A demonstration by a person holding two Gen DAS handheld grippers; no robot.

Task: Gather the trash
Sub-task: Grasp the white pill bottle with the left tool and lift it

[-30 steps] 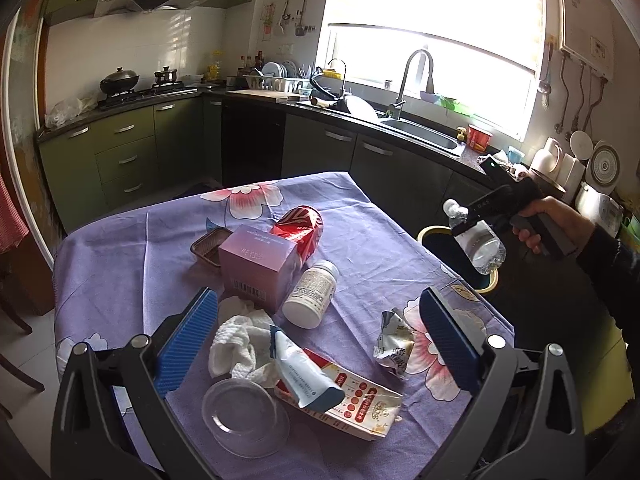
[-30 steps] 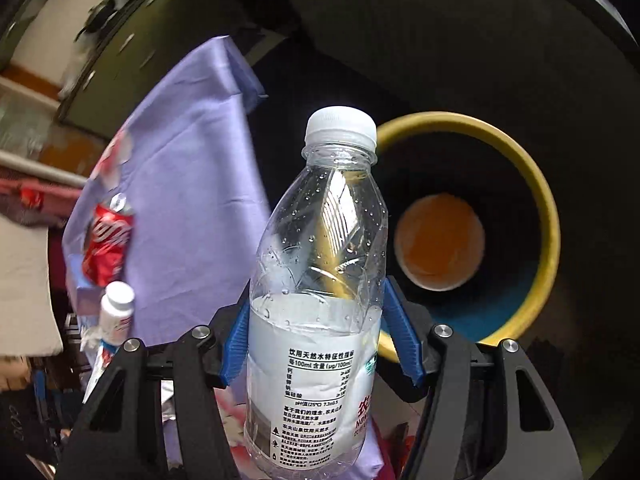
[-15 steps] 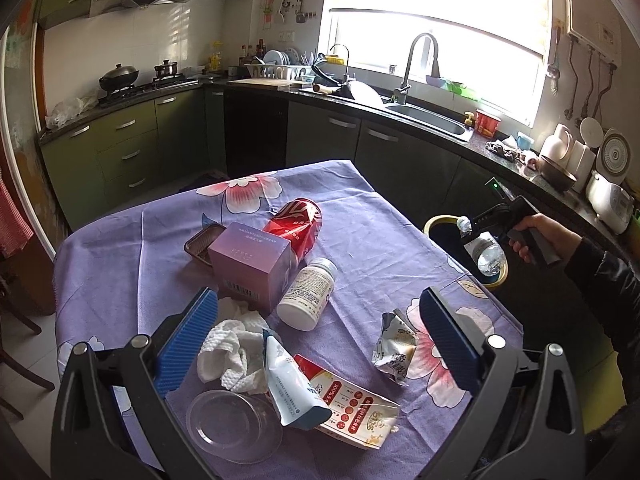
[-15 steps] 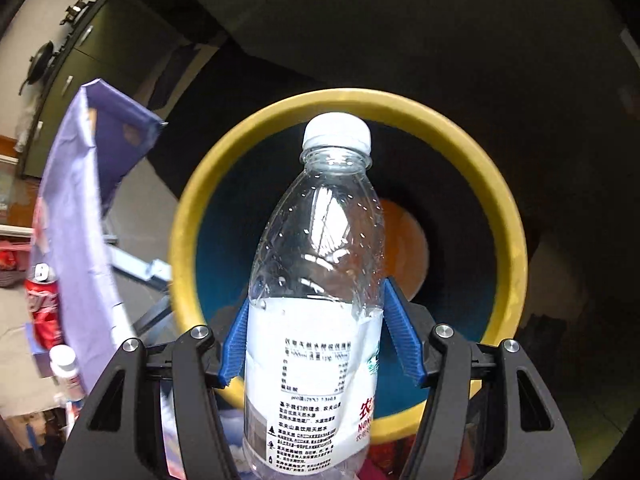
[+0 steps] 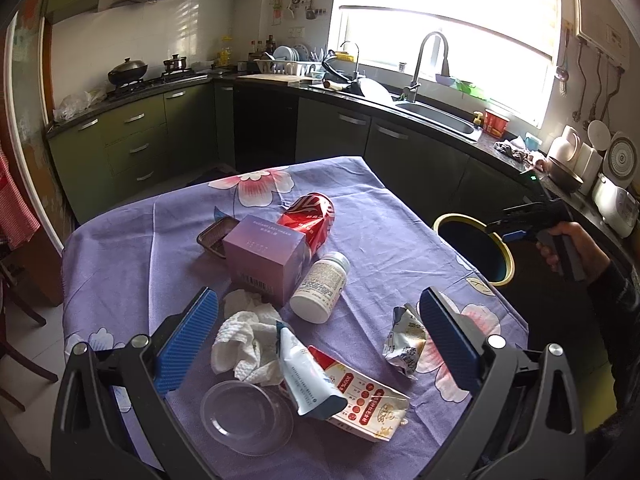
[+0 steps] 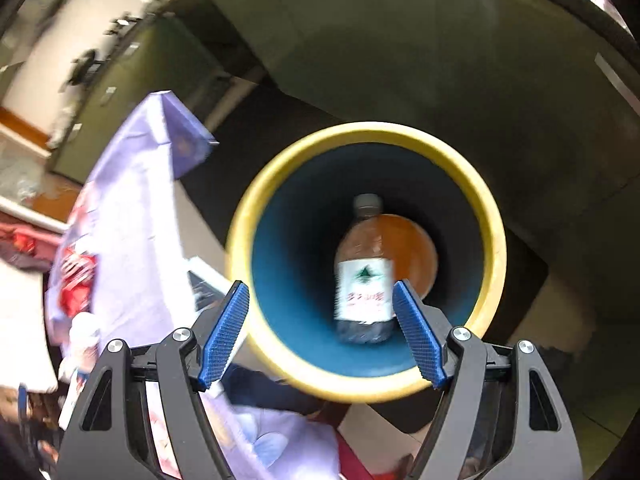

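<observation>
So one piece is dealt with: the water bottle (image 6: 363, 270) sits down inside the bin (image 6: 490, 236), the blue one with the yellow rim that stands on the floor just off the table's right edge, and it looks slightly blurred in the right wrist view. Above the bin's mouth the right gripper (image 6: 320, 332) hangs with its blue pads spread wide and nothing between them, free of the bottle. Over the near edge of the table (image 5: 120, 248), with its purple flowered cloth, the left gripper (image 5: 316, 340) hovers with its fingers just as far apart, holding nothing and touching nothing. By my count most of the job is left. Toward the middle of the cloth lies a crushed red can (image 5: 310, 218) against a lilac box (image 5: 266, 256), with a small dark tray (image 5: 216, 236) just behind the box on its left. A white pill bottle (image 5: 322, 288) lies on its side beside the box. Nearer the front edge are a crumpled paper towel (image 5: 244, 340), a clear plastic lid (image 5: 246, 414), a pale blue pouch (image 5: 304, 372) lying across a flat red-and-white packet (image 5: 364, 402), and a crinkled foil wrapper (image 5: 404, 340) toward the right edge. None of that has reached the bin, so I would judge the collecting has barely begun, with one item in and nine or so still out on the cloth.
</observation>
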